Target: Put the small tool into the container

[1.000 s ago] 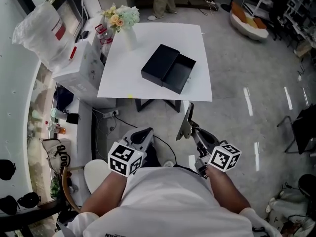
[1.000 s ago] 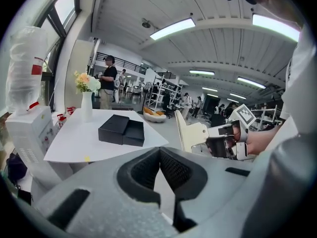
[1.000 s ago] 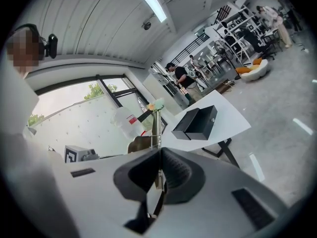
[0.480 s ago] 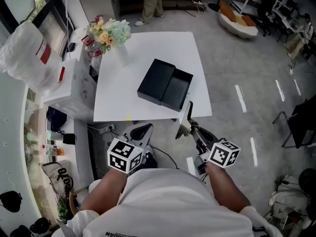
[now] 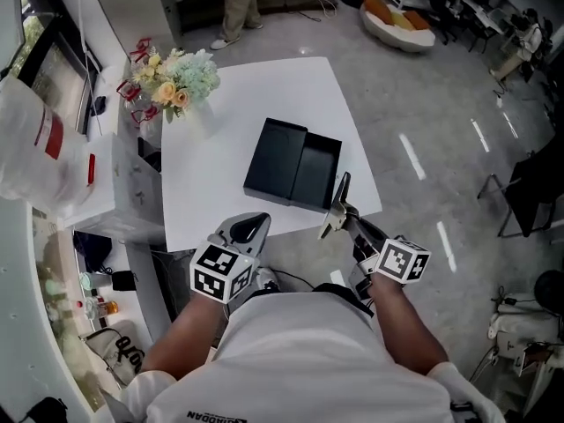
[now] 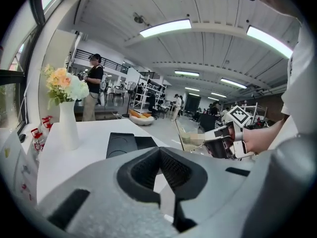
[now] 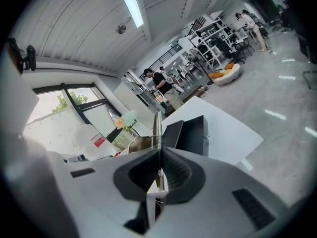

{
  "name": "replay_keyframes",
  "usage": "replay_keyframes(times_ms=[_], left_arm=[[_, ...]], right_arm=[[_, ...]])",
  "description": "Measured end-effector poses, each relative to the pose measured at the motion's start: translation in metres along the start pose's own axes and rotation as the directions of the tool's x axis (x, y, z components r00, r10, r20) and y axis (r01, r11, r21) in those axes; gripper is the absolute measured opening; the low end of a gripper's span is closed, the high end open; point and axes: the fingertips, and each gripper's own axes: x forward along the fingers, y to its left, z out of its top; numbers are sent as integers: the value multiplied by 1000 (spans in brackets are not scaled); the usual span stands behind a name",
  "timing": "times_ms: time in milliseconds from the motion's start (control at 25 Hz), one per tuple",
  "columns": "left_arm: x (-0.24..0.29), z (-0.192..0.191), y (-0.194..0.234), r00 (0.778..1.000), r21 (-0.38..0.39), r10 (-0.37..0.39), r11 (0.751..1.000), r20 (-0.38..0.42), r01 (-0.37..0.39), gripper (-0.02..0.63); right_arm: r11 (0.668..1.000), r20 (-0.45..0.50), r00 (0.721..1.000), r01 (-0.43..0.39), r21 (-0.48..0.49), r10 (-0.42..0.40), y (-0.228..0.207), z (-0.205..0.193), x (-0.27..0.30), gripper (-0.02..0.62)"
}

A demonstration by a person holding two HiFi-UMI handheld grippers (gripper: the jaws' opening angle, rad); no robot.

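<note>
The small tool [image 5: 337, 203] is a thin flat metal blade that sticks up and forward from my right gripper [image 5: 344, 221], which is shut on it; the jaws have just eased open a touch, with the blade [image 7: 157, 128] still pinched between them. The container is a black box [image 5: 293, 163] lying open on the white table [image 5: 264, 86], lid and tray side by side. Both grippers hover at the table's near edge, short of the box. My left gripper [image 5: 251, 227] is shut with nothing in it. In the left gripper view the box [image 6: 124, 145] lies ahead.
A white vase of flowers [image 5: 176, 76] stands at the table's far left corner. A low white cabinet [image 5: 115, 183] and a plastic bag [image 5: 31, 139] flank the table's left. A person [image 5: 233, 7] stands beyond the table. A dark chair [image 5: 529, 192] sits on the right.
Both grippers have come forward up to the table's near edge, and the table and box now lie closer below. The blade stays in the right gripper.
</note>
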Motion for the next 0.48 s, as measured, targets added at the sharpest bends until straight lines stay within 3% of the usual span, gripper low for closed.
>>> replay_keyframes(times_ms=[240,480], left_arm=[[9,-2,17,999,-10,-42,999,-31,42,9],[23,5,30,999,-22,-37,999,-35,36,9]], right_arm=[[998,8,998,63,30,-63,-10,9,22,17],[997,-9,998,66,42,-65,-20,31,49,21]])
